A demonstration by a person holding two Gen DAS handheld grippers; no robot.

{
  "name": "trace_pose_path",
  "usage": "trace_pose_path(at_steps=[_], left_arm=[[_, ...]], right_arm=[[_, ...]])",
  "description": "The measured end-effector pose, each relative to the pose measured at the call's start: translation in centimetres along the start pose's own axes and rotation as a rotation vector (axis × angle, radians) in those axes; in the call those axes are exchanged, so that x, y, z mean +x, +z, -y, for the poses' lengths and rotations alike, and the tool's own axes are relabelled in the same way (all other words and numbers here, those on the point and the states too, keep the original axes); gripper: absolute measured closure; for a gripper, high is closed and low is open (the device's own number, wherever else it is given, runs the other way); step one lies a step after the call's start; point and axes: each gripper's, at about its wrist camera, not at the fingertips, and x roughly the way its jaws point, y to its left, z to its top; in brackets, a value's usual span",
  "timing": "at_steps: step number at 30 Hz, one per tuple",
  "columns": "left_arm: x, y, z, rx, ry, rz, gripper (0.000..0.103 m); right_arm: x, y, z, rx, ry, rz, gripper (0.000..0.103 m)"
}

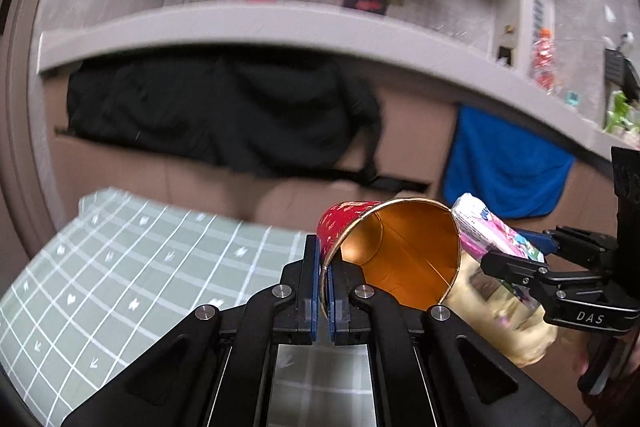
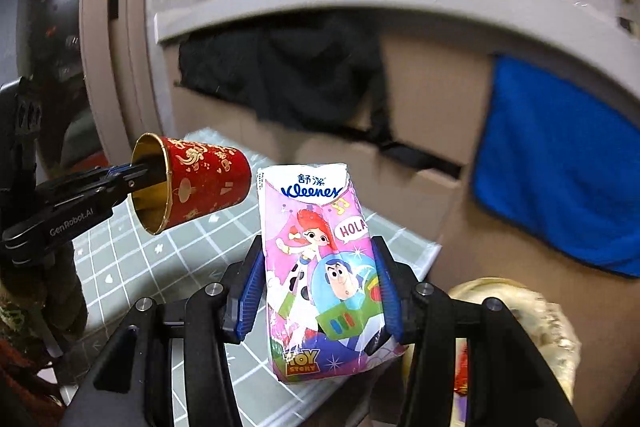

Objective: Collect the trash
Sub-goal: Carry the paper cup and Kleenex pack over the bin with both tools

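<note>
A red paper cup (image 1: 400,251) with gold print and a gold inside is held up on its side. My left gripper (image 1: 324,267) is shut on its rim, one finger inside and one outside. The right wrist view shows the same cup (image 2: 204,183) at the left, with the left gripper (image 2: 136,175) reaching into its mouth. A pink Kleenex tissue pack (image 2: 320,267) with cartoon figures stands upright between the blue pads of my right gripper (image 2: 318,247), which is shut on its sides. In the left wrist view the pack (image 1: 492,231) and the right gripper (image 1: 520,253) are just right of the cup.
Below both grippers is a table with a green checked cloth (image 1: 120,267). A yellowish plastic bag (image 2: 532,315) sits low at the right. Behind are cardboard boxes (image 2: 432,131), a black cloth (image 1: 220,107), a blue towel (image 2: 560,167) and a grey shelf edge (image 1: 240,23).
</note>
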Motion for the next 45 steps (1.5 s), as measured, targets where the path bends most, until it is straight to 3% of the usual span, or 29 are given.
trace_pose_path(at_steps=[10,21,30,45], left_arm=[[-2.3,2.7,10.1,0.116,-0.114,0.095,0.1],[-0.8,2.0,18.3,0.174,-0.229,0.067,0.1],[1.8,0.0,21.6,0.19,-0.268,0.018,0.1],[7.1,-2.1,21.5,0.167,-0.284,-0.078,0.1]], right_arm=[[-9.7,-0.9,6.0,0.106,-0.126,0.141,0.056],[-15.4,-3.6,11.7,0.21,-0.23,0.199,0.056],[-15.0,-6.0,14.2,0.278,-0.258,0.183,0.055],[-10.7,-8.3,17.2,0.33,-0.286,0.102,0.055]])
